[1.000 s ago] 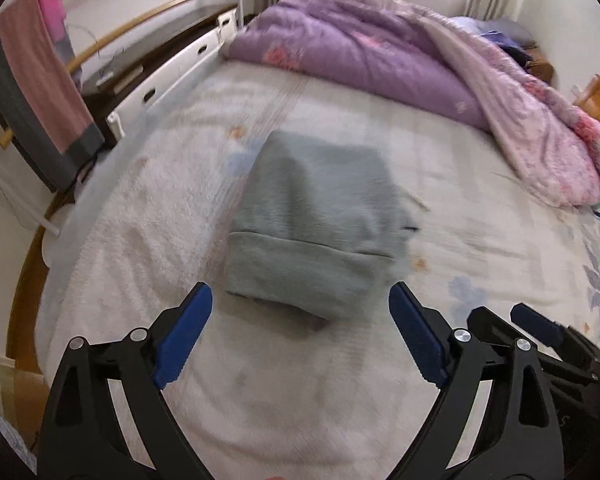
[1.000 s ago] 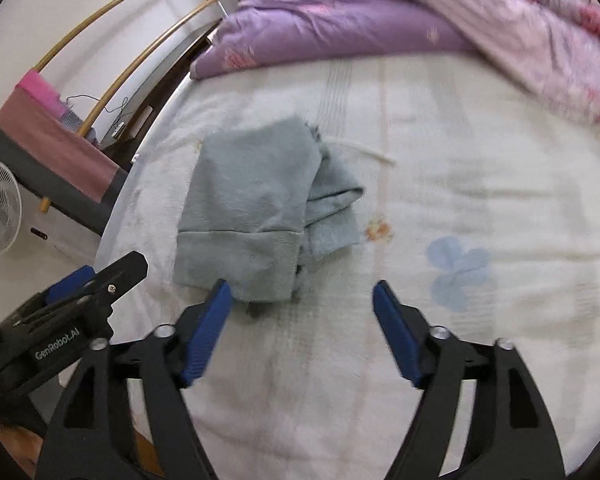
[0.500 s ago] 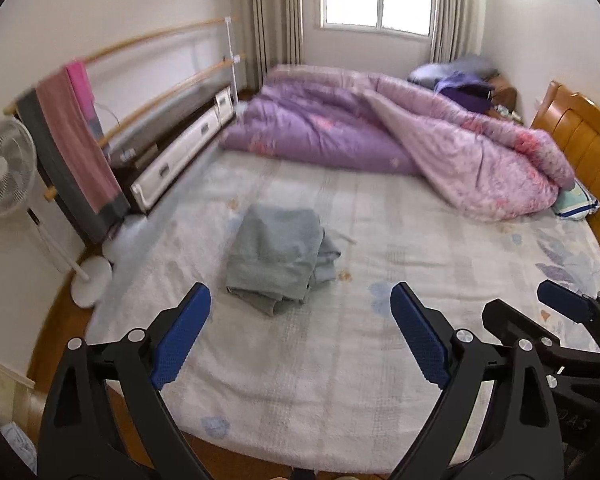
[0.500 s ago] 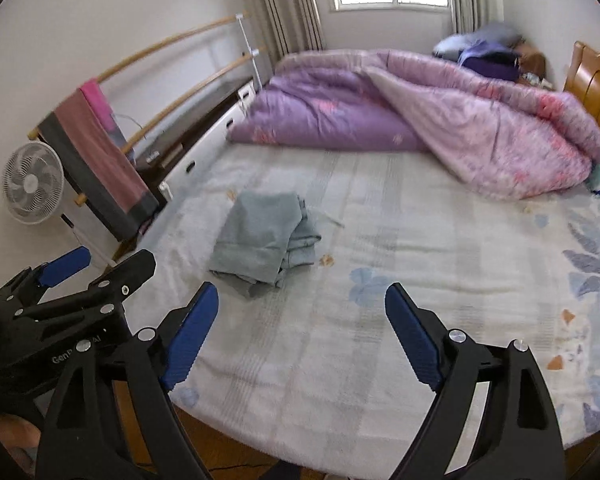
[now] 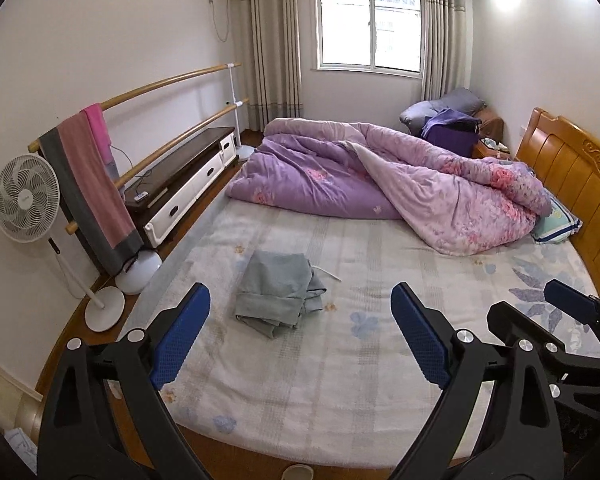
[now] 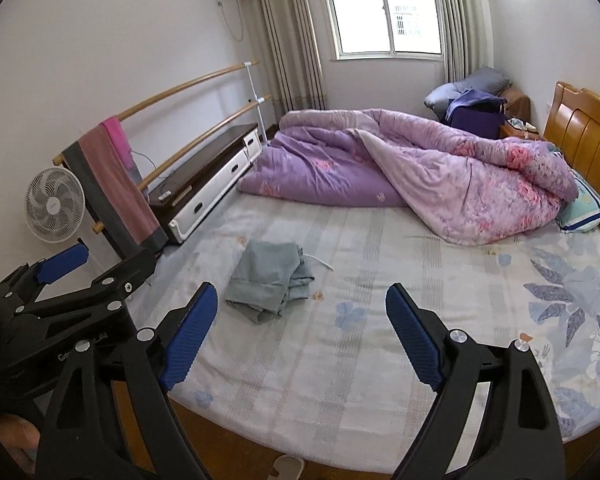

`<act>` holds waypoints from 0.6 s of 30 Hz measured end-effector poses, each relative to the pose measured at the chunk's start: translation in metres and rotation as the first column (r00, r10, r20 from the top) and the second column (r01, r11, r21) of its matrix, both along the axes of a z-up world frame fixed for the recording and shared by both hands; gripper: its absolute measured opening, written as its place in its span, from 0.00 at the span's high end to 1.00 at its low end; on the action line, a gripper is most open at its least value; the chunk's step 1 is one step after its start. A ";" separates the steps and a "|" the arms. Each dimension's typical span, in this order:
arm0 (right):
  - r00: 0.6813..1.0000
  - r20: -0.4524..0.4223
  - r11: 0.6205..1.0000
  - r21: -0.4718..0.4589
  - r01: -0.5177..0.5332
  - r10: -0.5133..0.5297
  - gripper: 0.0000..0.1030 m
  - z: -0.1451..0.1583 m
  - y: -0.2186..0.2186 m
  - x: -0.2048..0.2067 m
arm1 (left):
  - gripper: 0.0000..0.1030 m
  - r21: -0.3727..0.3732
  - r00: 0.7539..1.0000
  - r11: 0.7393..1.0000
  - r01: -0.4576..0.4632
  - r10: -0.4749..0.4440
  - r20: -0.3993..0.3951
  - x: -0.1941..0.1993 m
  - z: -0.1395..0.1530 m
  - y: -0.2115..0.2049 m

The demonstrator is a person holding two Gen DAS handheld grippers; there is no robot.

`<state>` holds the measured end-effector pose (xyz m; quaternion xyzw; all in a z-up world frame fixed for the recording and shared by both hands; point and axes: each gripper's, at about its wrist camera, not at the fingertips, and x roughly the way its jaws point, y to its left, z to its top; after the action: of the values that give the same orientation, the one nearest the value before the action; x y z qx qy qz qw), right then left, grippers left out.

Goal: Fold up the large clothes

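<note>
Lying folded on the near-left part of the bed [image 5: 340, 392] is the grey garment [image 5: 278, 292], a thick stack of layers well apart from both grippers. Its long axis runs from the bed's near edge toward the window [image 5: 370, 24], tilted slightly to the right; the rolled, cuffed fold faces the cameras, and looser layers spill out along its right side. A thin white cord [image 5: 328, 274] trails from its far right corner onto the sheet.

Beyond it a purple floral quilt [image 5: 400, 184] is heaped across the far half of the mattress, reaching a pillow [image 5: 558, 220] by the wooden headboard [image 5: 580, 176]. Left of the bed stand a white fan [image 5: 26, 198], a rail with a pink and grey towel [image 5: 90, 184] draped over it, and a low cabinet [image 5: 188, 180]. Nothing lies between the garment and the grippers except bare sheet.

The left gripper [image 5: 300, 334] hangs above the bed's near edge, jaws spread wide and empty. The right gripper [image 6: 302, 332], whose jaws have just been opening, is likewise wide apart with nothing between them.
</note>
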<state>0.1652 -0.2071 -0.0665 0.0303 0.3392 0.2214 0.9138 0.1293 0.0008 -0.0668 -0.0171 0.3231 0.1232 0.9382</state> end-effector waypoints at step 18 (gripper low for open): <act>0.998 0.044 0.999 -0.003 0.043 -0.043 0.12 0.048 0.010 -0.008 | 0.06 -0.002 0.998 0.999 0.045 -0.045 0.037 -0.006 0.039 0.025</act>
<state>0.1570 -0.1974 -0.0180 0.0311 0.3187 0.2015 0.9257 0.1238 0.0261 -0.0280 -0.0136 0.3061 0.1011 0.9465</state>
